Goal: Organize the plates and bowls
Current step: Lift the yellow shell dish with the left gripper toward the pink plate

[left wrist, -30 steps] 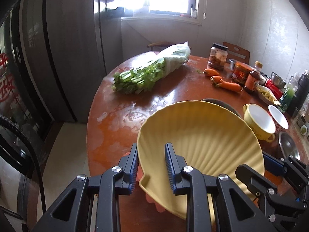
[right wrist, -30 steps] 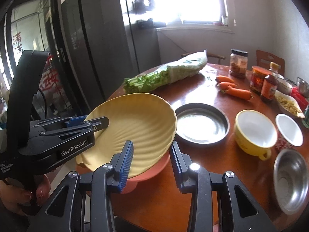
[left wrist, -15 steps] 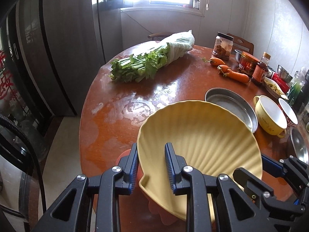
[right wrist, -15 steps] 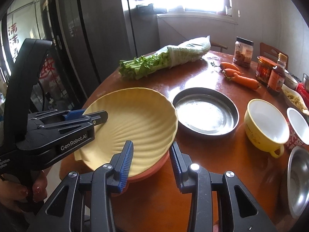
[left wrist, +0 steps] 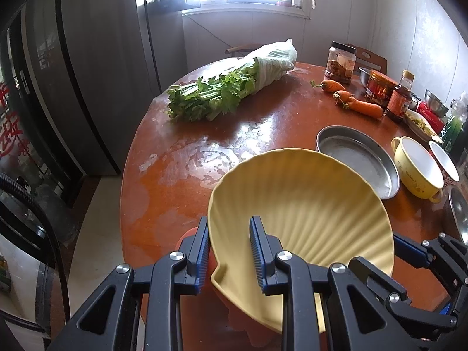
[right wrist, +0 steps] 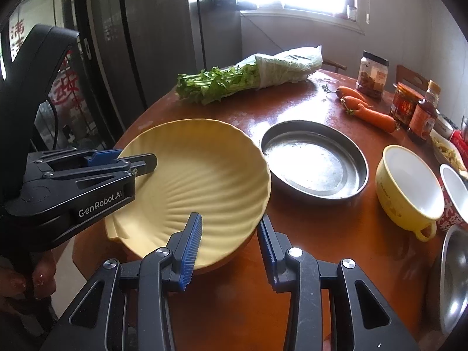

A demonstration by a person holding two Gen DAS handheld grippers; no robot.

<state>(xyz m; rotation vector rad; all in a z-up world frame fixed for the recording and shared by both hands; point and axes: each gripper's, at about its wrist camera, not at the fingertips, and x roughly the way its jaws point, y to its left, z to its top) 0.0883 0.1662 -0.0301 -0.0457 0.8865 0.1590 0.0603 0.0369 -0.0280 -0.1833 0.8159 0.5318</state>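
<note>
Sunlight from the kitchen window washes over a round red-brown table [right wrist: 336, 251], with a tall dark fridge off to its left. On it I have a yellow shell-shaped plate [right wrist: 199, 181] sitting on top of an orange plate [left wrist: 190, 234], whose rim only peeps out beneath it at the near table edge. My left gripper [left wrist: 229, 251] is clamped on the yellow plate's near-left rim, one finger inside the dish and one outside. My right gripper [right wrist: 229, 248] straddles the near-right rim of the same pair; its jaws are partly apart, and I cannot tell whether the pads actually press on the plates. I judge the step in hand to be setting the yellow plate down onto the orange one, so the plates form one stack. Just beside it stands a shallow steel pan [right wrist: 314, 161], then a yellow bowl [right wrist: 409, 187] with a handle, a white bowl [right wrist: 456, 190] and a steel bowl [right wrist: 456, 275] at the right edge. Next, I would let both grippers go gently, check that the stack sits level, then back out without dragging the rim. The stack lies close to the table edge, so a careless pull could tip it off.
</note>
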